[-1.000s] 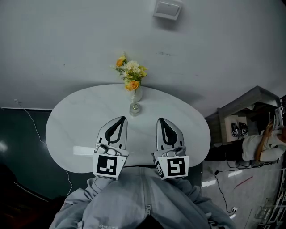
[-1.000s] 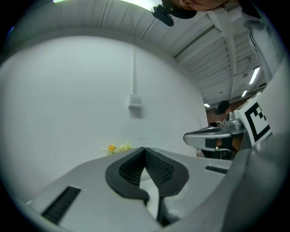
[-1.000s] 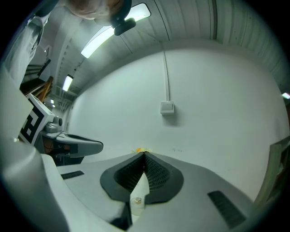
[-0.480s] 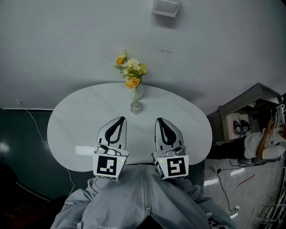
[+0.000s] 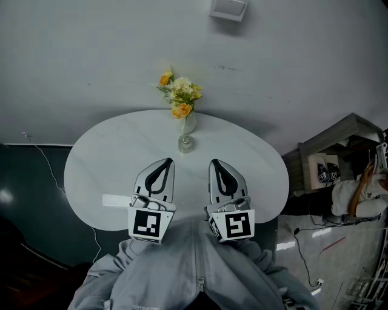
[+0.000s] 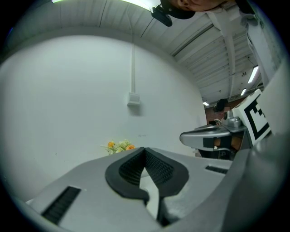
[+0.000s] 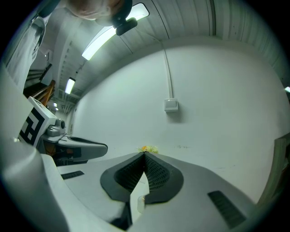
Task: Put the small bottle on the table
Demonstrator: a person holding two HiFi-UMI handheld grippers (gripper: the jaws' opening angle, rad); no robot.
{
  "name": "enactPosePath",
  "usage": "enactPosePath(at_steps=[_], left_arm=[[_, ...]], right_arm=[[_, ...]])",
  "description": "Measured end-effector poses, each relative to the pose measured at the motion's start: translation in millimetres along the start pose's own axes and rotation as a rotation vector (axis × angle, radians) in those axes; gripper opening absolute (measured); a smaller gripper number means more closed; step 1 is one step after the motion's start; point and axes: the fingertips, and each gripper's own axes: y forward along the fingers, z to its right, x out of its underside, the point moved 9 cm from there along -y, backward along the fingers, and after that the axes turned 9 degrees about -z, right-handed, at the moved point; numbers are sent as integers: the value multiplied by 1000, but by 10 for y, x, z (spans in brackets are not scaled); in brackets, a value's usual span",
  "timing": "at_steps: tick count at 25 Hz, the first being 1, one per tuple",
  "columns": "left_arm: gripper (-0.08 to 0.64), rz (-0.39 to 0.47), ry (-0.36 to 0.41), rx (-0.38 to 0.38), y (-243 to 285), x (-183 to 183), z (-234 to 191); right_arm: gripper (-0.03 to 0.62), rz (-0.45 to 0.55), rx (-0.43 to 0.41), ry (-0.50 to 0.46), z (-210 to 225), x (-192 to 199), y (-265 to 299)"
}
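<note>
- Head view: the left gripper (image 5: 167,161) and right gripper (image 5: 213,162) lie side by side, level, over the near half of the table (image 5: 97,163). Both point at the far wall.
- Each gripper view shows its 2 jaws meeting at the tips with nothing between them, so both tools are closed and empty.
- The small bottle (image 5: 185,143) stands upright on the table, beyond both jaw tips. It sits just in front of the vase (image 5: 188,125) that holds the flowers (image 5: 179,97).
- Our judgement: the bottle looks placed already, and neither tool touches it.
- Risk 1: any reach forward with closed jaws would push the bottle into the vase, because the 2 stand so close. Either could tip.
- Risk 2: the bottle looks like smooth glass, so we expect a shallow pinch to slip.
- Risk 3: a wide approach from either side could catch the flower stems.
- Surface: a white oval top, glossy, with faint veining.
- Room: a plain white wall with a wall box (image 5: 228,8) high up, and dark flooring (image 5: 24,200) at left with a thin cord (image 5: 48,172). A shelf unit (image 5: 330,151) stands at right.
</note>
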Motion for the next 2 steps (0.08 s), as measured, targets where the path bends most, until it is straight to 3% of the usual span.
enactPosePath(at_steps=[2], left_arm=[[8,6,6,5,28,2,-1]], right_arm=[[26,-5,-2,2,3,22,24]])
